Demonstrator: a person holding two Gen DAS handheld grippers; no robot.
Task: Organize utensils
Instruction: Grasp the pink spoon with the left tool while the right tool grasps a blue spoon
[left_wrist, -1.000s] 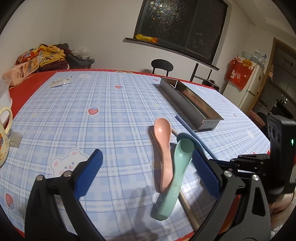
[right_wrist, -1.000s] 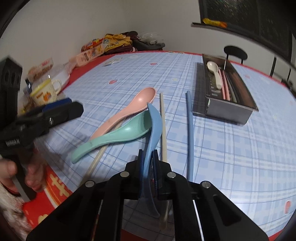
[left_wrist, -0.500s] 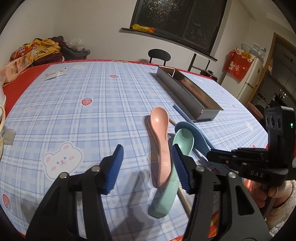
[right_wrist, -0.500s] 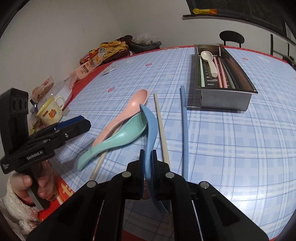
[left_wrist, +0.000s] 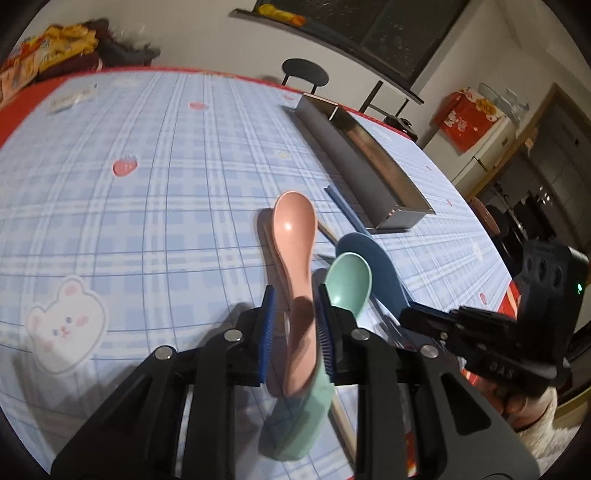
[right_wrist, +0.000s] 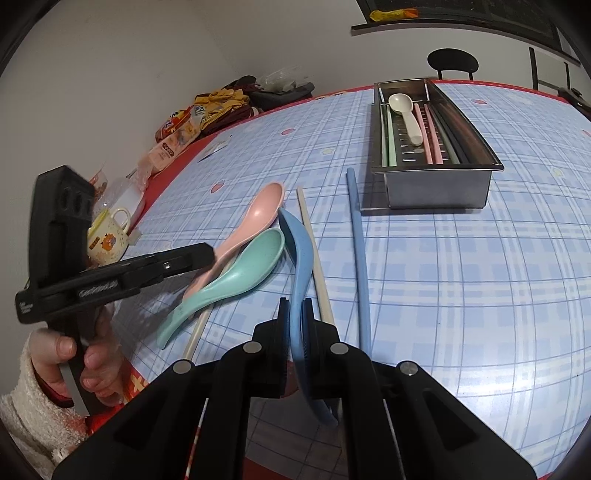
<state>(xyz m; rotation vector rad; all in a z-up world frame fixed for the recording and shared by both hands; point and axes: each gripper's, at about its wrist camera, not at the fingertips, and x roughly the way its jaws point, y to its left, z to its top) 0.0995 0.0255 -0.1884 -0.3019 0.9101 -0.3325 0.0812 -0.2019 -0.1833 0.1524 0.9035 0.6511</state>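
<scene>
A pink spoon (left_wrist: 295, 229) lies on the checked tablecloth. Its handle runs between the blue pads of my left gripper (left_wrist: 295, 314), whose jaws are closing, with a thin gap still showing on the left side. A mint-green spoon (left_wrist: 349, 280) lies just right of it, partly under the pink handle. My right gripper (right_wrist: 294, 314) is shut on the handle of a blue spoon (right_wrist: 299, 240), whose bowl rests by the other two. A cream chopstick (right_wrist: 314, 258) and a blue chopstick (right_wrist: 358, 251) lie beside them. The steel tray (right_wrist: 436, 188) beyond holds a white spoon (right_wrist: 404, 110) and several chopsticks.
A yellow mug (right_wrist: 110, 236) and snack packets (right_wrist: 173, 140) sit along the table's left side. A pile of bags (right_wrist: 221, 99) fills the far corner. A black chair (right_wrist: 452, 62) stands behind the table. The red table edge (right_wrist: 136, 384) is close under both hands.
My left gripper has come forward and down over the pink spoon, and its jaws have narrowed from wide apart to close around the handle. The right gripper keeps its hold on the blue spoon.
</scene>
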